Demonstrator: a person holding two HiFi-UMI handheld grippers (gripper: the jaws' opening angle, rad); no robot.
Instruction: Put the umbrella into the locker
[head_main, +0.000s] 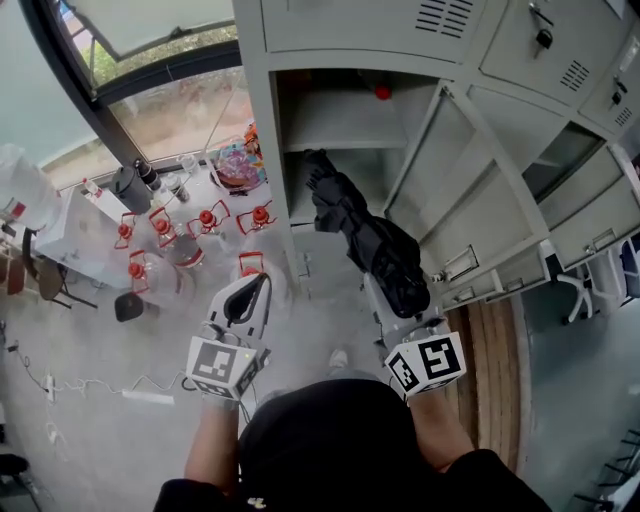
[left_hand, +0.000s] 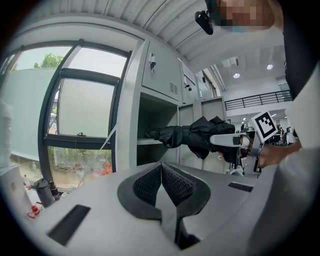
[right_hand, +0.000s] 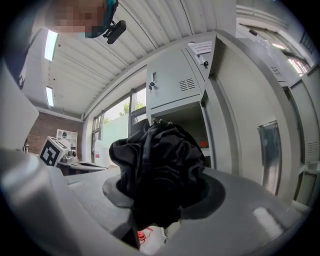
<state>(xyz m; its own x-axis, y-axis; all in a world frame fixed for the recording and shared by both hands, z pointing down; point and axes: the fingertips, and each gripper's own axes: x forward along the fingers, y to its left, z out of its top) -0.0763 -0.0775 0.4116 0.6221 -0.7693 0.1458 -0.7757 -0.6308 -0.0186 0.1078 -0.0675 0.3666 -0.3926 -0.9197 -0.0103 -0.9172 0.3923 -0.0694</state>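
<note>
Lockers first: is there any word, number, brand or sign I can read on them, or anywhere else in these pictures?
No text reads clearly anywhere.
Paper notice on a locker door: print too small and blurred.
Left marker cube, right marker cube: black-and-white square patterns, no letters.

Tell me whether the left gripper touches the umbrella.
Apart. The head view shows a clear gap between the left gripper and the umbrella; its jaws are shut on nothing.
</note>
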